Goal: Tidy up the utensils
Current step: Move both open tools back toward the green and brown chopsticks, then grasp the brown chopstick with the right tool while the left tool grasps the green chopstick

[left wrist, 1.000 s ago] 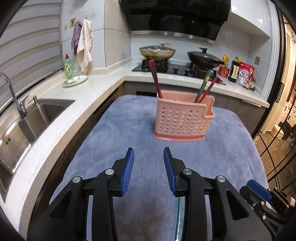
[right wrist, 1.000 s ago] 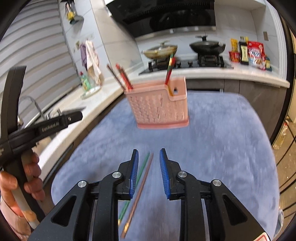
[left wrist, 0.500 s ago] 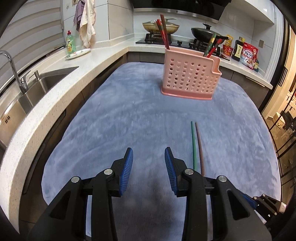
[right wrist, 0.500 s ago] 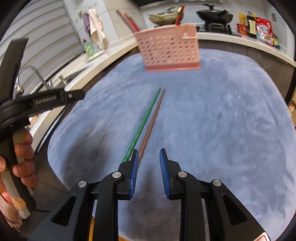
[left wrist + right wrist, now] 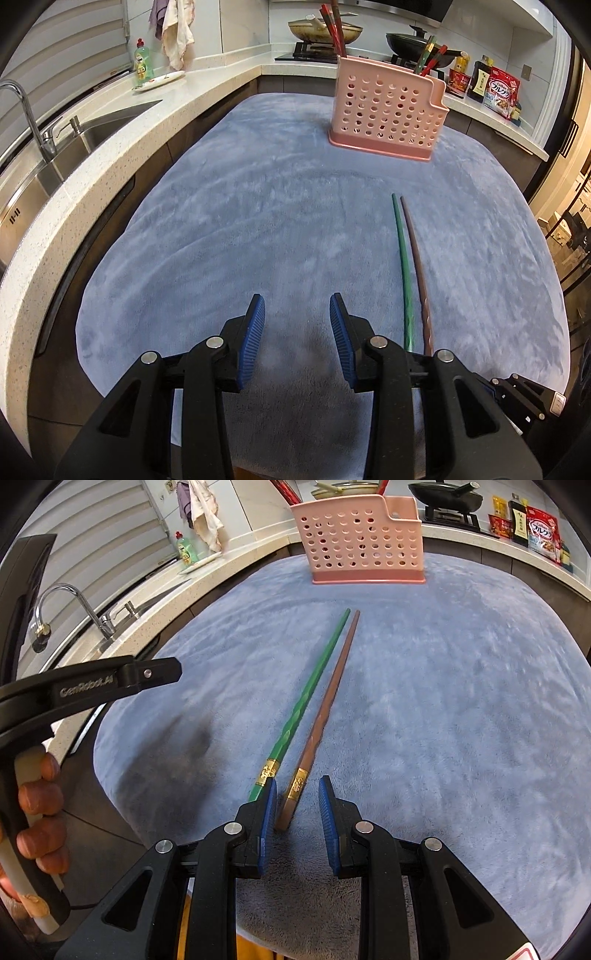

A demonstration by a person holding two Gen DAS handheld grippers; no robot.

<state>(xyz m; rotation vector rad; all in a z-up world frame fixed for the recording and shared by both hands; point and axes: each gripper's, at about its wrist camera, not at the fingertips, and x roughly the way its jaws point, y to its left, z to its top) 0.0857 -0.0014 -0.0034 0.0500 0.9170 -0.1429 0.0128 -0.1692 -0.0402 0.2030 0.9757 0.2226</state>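
A green chopstick [image 5: 314, 683] and a brown chopstick [image 5: 328, 701] lie side by side on the blue-grey cloth [image 5: 461, 720]. They also show in the left wrist view, green [image 5: 402, 266] and brown [image 5: 417, 266]. A pink perforated holder [image 5: 384, 107] stands at the far side with several chopsticks in it; it also shows in the right wrist view [image 5: 362, 542]. My right gripper [image 5: 297, 794] is open, low over the near end of the brown chopstick, which lies between its pads. My left gripper [image 5: 297, 310] is open and empty, left of the pair.
A white counter with a sink [image 5: 55, 147] and tap runs along the left. A dish-soap bottle [image 5: 144, 61] and a plate stand at the back left. A stove with pans [image 5: 325, 31] and food packets [image 5: 498, 90] line the back counter.
Both grippers have pulled back from the holder toward the near edge of the cloth. The right gripper has dropped to the near ends of the chopsticks. Both stay open.
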